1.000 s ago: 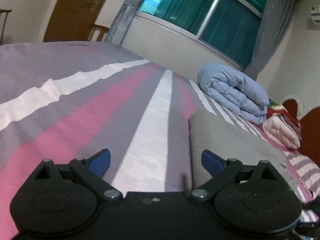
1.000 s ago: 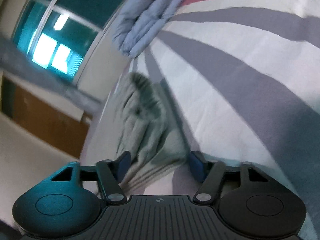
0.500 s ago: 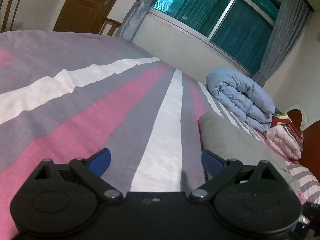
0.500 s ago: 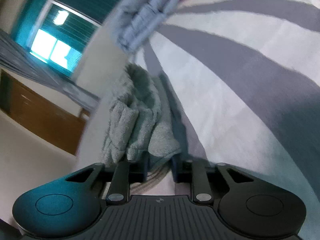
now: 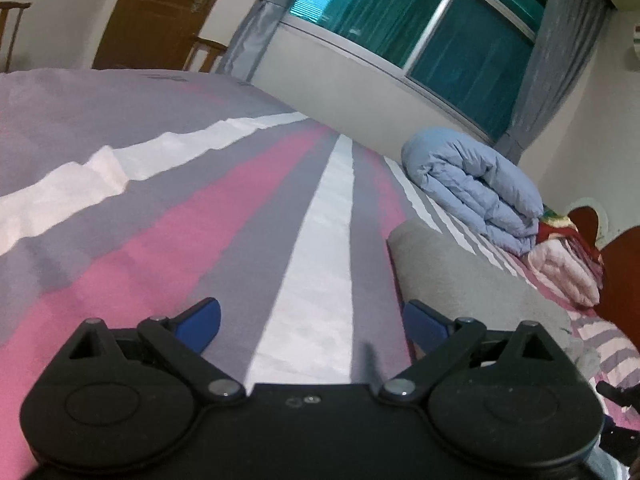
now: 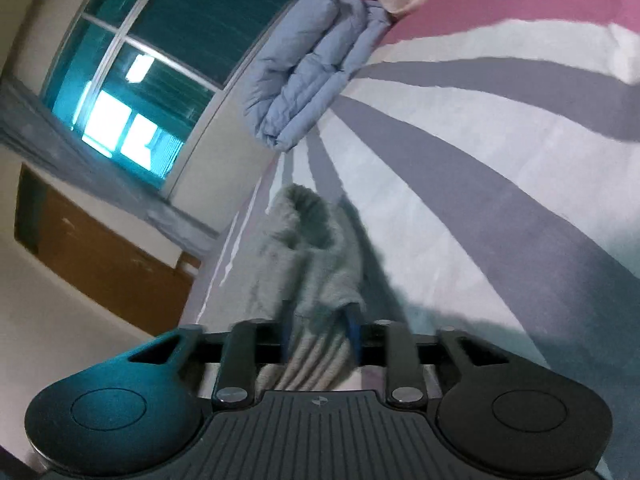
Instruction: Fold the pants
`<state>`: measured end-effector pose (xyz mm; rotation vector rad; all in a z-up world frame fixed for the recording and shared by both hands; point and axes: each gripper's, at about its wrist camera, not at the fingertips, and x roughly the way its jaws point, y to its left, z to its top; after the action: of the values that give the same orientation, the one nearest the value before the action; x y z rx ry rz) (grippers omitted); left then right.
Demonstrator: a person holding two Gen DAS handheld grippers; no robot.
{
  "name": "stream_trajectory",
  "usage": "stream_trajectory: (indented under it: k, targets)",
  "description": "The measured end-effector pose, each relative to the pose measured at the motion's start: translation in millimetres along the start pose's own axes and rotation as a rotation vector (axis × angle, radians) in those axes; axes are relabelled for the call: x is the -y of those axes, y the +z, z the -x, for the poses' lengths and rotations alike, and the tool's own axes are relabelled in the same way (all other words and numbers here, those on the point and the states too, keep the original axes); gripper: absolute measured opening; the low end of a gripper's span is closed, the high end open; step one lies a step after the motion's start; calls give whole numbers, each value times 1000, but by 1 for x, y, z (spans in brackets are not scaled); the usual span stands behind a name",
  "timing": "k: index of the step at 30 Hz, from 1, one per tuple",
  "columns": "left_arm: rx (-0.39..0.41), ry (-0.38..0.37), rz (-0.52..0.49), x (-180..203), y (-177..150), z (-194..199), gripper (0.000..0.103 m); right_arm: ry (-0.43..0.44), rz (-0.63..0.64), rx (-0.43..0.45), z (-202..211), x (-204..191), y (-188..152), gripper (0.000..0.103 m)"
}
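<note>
Your right gripper had its fingers pinched nearly together on the ribbed edge of the grey pants. The fabric bunched up between the blue pads and ran away from the tool toward 12 o'clock, ending in a rumpled fold. In that view the rest of the pants lay on the striped bedspread, with the folded blue quilt further off at 12 o'clock.

Your left gripper was spread wide and held nothing. Its two blue pads sat well apart over the bedspread, straddling a white stripe. In the left view the pants lay at about 2 o'clock from the tool. Their near edge was just beside the right-hand pad; I couldn't tell whether they touched. The blue quilt was beyond the pants at 1 o'clock, with a pink blanket next to it. A window and a brown door were on the far wall.
</note>
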<state>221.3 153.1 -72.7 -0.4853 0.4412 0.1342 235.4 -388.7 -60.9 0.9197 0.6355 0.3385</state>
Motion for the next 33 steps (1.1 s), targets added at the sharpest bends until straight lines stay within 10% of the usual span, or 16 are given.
stream_trajectory:
  k: [3, 9, 16, 30, 31, 33]
  targets:
    - [-6, -9, -28, 2, -1, 0, 92, -88, -18, -15, 5, 7, 4, 37]
    - [-1, 6, -18, 2, 0, -3, 93, 87, -193, 68, 7, 21, 22, 37]
    - [-1, 11, -92, 15, -5, -3, 93, 143, -140, -18, -37, 7, 23, 53]
    - [-16, 30, -110, 19, -5, -6, 93, 108, 4, -22, -56, -19, 25, 52]
    - [-18, 32, -111, 19, -5, -6, 93, 113, 22, -2, -55, -23, 25, 24]
    - [-20, 31, -116, 20, -5, -6, 93, 189, 22, 59, -45, -28, 25, 15]
